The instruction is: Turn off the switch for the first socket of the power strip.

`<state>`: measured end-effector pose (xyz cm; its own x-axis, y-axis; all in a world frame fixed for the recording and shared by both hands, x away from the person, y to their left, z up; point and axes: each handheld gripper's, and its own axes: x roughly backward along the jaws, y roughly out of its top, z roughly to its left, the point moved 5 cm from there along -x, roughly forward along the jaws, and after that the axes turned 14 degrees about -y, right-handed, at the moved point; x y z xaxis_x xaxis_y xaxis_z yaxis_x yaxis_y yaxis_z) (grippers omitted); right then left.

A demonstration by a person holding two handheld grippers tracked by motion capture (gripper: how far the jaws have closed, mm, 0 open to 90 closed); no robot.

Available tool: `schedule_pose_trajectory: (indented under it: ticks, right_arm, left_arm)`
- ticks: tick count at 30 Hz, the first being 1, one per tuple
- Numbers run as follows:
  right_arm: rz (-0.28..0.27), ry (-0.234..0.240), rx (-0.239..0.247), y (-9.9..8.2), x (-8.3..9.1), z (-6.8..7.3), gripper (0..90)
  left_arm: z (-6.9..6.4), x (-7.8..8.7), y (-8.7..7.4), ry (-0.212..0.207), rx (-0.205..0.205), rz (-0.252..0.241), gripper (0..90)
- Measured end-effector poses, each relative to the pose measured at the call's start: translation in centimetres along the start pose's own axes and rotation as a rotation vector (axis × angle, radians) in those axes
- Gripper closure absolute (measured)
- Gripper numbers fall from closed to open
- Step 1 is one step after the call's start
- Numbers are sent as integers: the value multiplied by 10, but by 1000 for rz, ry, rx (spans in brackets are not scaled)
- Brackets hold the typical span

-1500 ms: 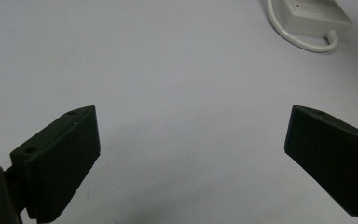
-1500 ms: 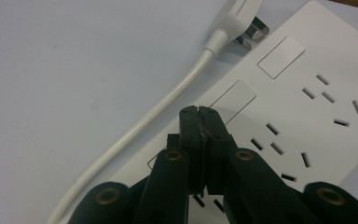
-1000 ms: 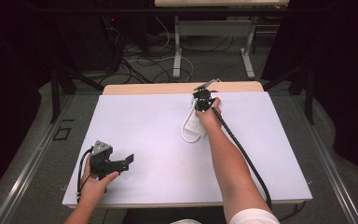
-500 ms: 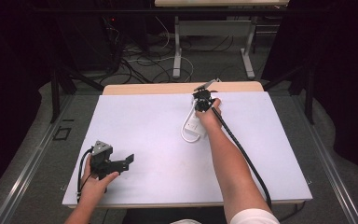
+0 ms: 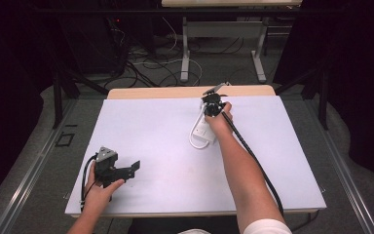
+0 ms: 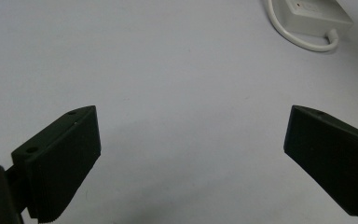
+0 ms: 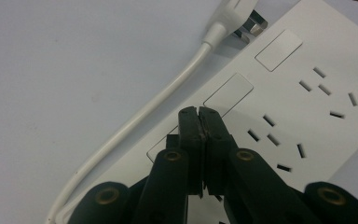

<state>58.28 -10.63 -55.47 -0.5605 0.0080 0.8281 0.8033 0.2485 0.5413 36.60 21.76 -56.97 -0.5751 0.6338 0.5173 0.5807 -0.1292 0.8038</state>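
Stillness is seen since a second ago. Near the surface's [image 5: 141,122] front left corner, the left claw [image 6: 191,154] is held spread and empty. Toward the far edge, the right claw [image 7: 199,122], pressed together, is set on the power strip's [image 7: 289,93] switch [image 7: 228,94]; pressing seems underway.

No legible text, label, brand, number or sign is showing anywhere. The white power strip [image 7: 279,116] is presenting only blank rocker switches and bare socket slots; its plug [image 7: 233,18], lying just beyond its end, is carrying no readable marking.
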Motion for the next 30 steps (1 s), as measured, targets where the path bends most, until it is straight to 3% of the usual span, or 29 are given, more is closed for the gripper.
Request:
schedule_pose_trajectory:
  ticks: [10,13,16,22,26,28,30]
  right_arm:
    - [-25,4,5,2,4,-2,873]
    - [-2,2,6,1,7,-3,871]
    - [-24,6,3,2,7,-4,867]
    - [0,-2,1,1,9,-6,860]
    - [-13,6,19,1,11,-8,857]
    - [-31,19,0,1,10,-8,856]
    - [-6,3,16,-1,12,-10,854]
  left_arm:
    - [0,0,0,0,3,-1,37]
    - [0,0,0,1,3,-1,37]
    - [0,0,0,0,3,0,37]
    - [0,0,0,0,9,-2,38]
    - [0,0,0,1,9,1,38]
    - [0,0,0,1,9,1,38]
    - [0,0,0,0,8,-2,38]
